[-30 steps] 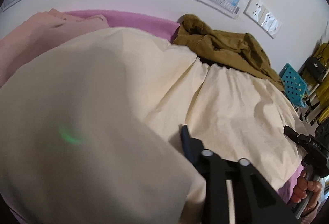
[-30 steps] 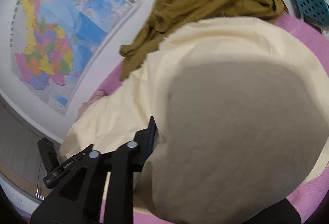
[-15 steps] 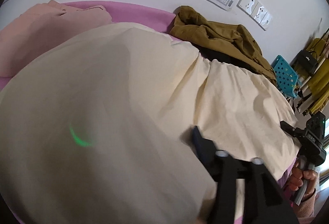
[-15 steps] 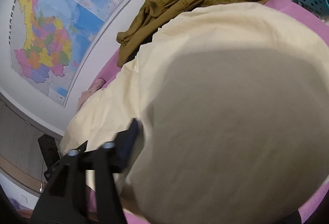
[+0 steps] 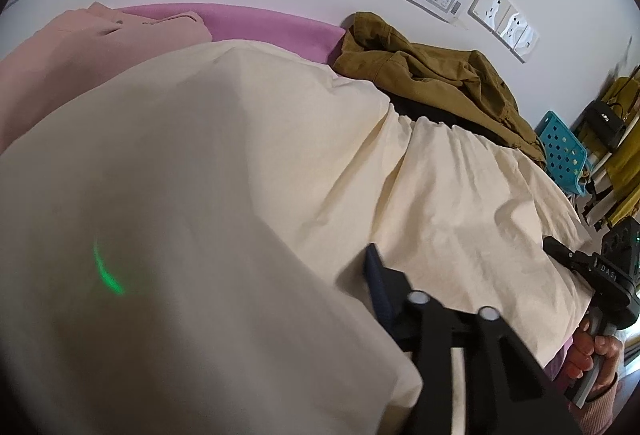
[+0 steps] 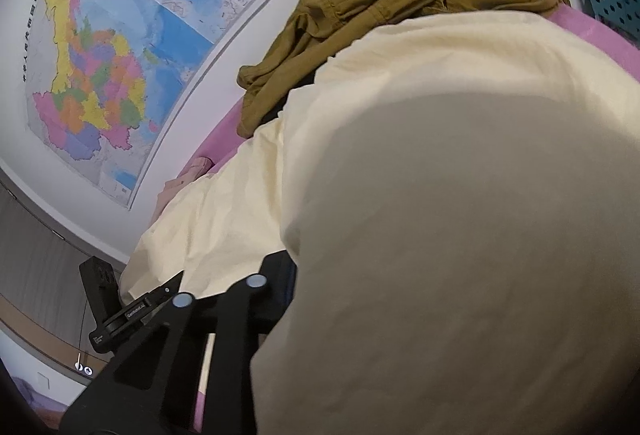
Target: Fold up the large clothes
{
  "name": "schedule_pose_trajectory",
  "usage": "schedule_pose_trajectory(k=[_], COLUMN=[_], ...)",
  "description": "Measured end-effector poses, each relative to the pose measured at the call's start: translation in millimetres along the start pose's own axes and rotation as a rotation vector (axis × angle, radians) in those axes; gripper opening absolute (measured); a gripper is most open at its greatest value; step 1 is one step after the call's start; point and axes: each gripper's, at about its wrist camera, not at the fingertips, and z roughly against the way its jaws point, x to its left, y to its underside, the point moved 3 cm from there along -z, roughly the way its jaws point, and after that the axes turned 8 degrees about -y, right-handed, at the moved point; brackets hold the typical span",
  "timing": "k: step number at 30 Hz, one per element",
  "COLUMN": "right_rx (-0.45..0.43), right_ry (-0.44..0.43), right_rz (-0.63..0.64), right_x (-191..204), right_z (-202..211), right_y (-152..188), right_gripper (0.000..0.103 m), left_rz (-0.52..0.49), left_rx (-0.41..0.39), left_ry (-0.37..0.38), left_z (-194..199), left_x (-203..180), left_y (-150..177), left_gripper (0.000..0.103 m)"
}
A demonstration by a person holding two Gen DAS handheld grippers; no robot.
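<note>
Both grippers, left gripper (image 5: 370, 275) and right gripper (image 6: 280, 275), clamped the cream garment (image 5: 440, 195), lifted over the pink bed (image 5: 272, 23); fold underway, next lay the edge across.

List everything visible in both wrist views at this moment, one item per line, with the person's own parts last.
Cream garment: 1, pale yellow, spread over the bed, its near edge lifted close to both cameras.
Olive jacket: 1, olive brown, heaped at the far side by the wall.
Pink garment: 1, light pink, far left on the bed.
Bed cover: 1, magenta pink, under all the clothes.
Wall map: 1, multicoloured on blue, on the white wall.
Wall sockets: a row, white, right of the map.
Perforated basket: 1, teal, beyond the bed's right end.
Left gripper: black, cream fabric draped over it; closure hidden.
Right gripper: black, likewise covered by fabric.
Right hand: on the right gripper's handle.
</note>
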Motion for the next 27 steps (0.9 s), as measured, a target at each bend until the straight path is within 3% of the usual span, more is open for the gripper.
schedule_pose_trajectory(k=[6,27], right_rx=[-0.029,-0.108], right_ry=[-0.018,-0.116], right_rz=[0.058,0.315], right_x=[25.4,129.1], right_z=[11.4,33.3], right_y=[-10.3,-53.6], right_gripper=[0.014,0.012], left_rz=[-0.017,-0.088], left_rx=[-0.023,-0.186], left_ry=[-0.002,0.012], left_z=[13.6,76.4], left_x=[-4.3,-10.5], left_y=[-9.0,-57.7], left_gripper=[0.019,0.014])
